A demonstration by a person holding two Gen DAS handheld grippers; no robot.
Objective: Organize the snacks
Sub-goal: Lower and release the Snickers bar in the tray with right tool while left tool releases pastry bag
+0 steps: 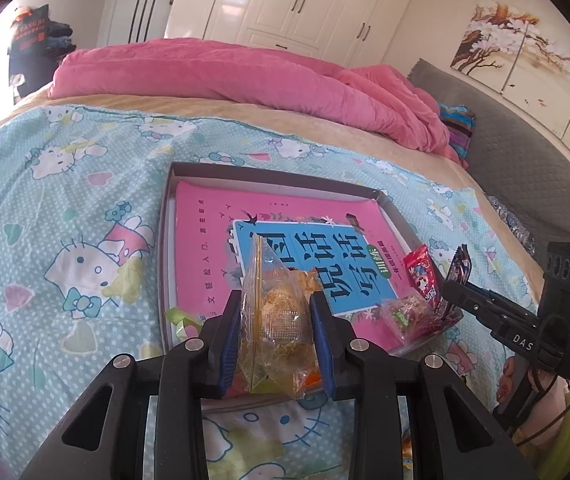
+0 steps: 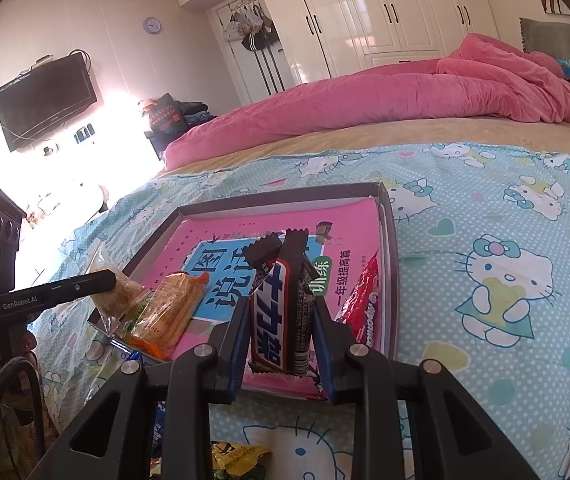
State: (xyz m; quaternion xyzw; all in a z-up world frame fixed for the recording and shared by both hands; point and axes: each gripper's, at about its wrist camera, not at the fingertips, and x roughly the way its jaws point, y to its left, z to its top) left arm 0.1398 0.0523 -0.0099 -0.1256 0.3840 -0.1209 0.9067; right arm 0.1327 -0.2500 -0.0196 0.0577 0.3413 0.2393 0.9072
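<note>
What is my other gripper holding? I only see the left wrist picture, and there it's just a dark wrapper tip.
Observer: The right gripper is shut on a dark chocolate bar with big white letters, standing upright over the tray.
Operator: Are any snacks still outside the tray?
Observer: Yes. A yellow packet lies on the bedspread, on the near side of the tray, below the right gripper.
</note>
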